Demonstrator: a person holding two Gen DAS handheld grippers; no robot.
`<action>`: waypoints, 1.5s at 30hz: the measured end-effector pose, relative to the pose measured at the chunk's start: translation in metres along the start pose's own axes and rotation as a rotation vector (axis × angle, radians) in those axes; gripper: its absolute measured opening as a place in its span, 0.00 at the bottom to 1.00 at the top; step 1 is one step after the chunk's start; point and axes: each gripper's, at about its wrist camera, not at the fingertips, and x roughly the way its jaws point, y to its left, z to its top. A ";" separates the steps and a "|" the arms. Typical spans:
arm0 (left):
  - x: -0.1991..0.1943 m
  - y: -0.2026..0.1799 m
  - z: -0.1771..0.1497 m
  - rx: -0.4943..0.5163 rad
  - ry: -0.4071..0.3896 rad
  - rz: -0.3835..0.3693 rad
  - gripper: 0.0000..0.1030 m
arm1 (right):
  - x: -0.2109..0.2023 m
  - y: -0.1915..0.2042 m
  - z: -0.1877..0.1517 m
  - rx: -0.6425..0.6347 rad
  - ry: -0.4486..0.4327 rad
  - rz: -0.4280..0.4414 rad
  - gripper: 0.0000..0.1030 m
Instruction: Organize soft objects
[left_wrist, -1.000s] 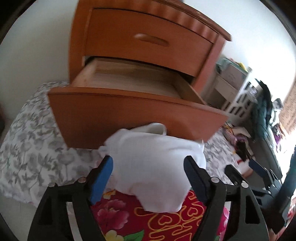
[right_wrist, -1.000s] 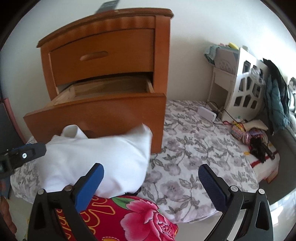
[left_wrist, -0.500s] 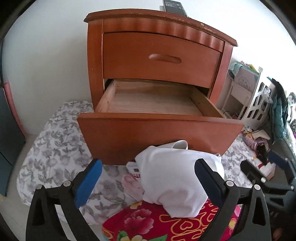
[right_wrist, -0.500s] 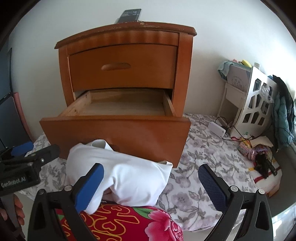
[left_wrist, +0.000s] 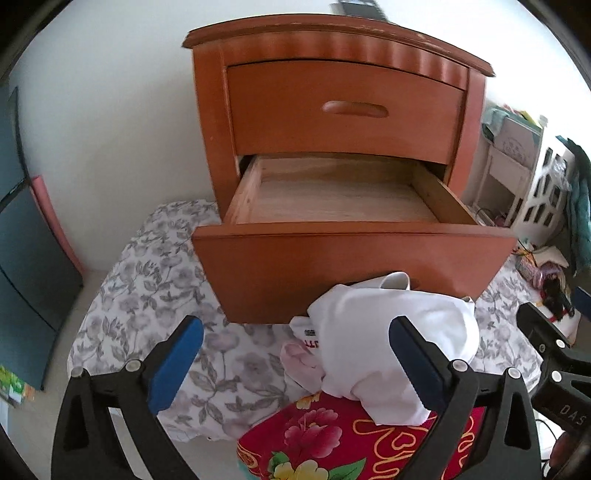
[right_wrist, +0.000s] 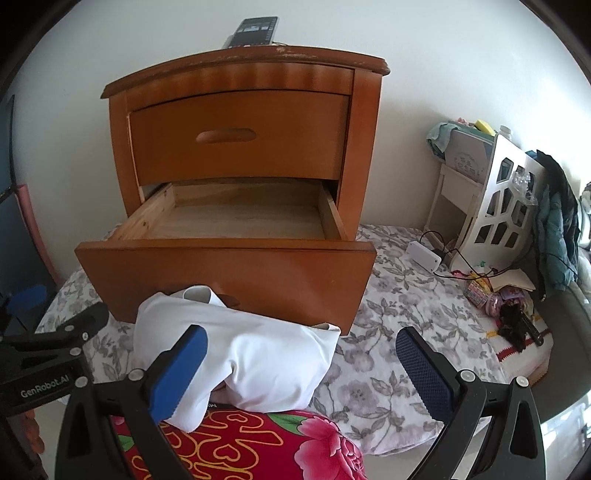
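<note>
Below the open lower drawer (left_wrist: 332, 206) of the wooden nightstand (left_wrist: 343, 92), the white garment (left_wrist: 399, 343) now lies released on the floral bedding (left_wrist: 147, 280), partly over a red flowered cloth (left_wrist: 332, 439). One second ago the left gripper (left_wrist: 295, 363) bracketed the garment closely, with the drawer front filling the view; it has since spread to full width and backed off, and nothing sits between its fingers. The right gripper (right_wrist: 301, 373) is likewise spread wide and empty, its left pad overlapping the garment in the right wrist view without pressing on it. Judgement: the garment has been set down, not stowed; the drawer is empty, so a fresh grasp is required. The garment's long axis runs roughly parallel to the drawer front. An open cuff or neck opening (right_wrist: 197, 293) points up toward the drawer face.
</note>
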 end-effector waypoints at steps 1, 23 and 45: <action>-0.002 0.001 0.000 -0.005 0.000 0.017 0.98 | -0.001 0.000 0.001 0.002 -0.001 -0.002 1.00; -0.010 0.007 0.002 -0.045 0.023 0.059 0.98 | -0.003 -0.005 0.002 0.029 -0.001 -0.012 1.00; -0.008 0.012 0.001 -0.080 0.045 0.074 0.98 | -0.002 -0.003 0.000 0.020 0.011 0.000 1.00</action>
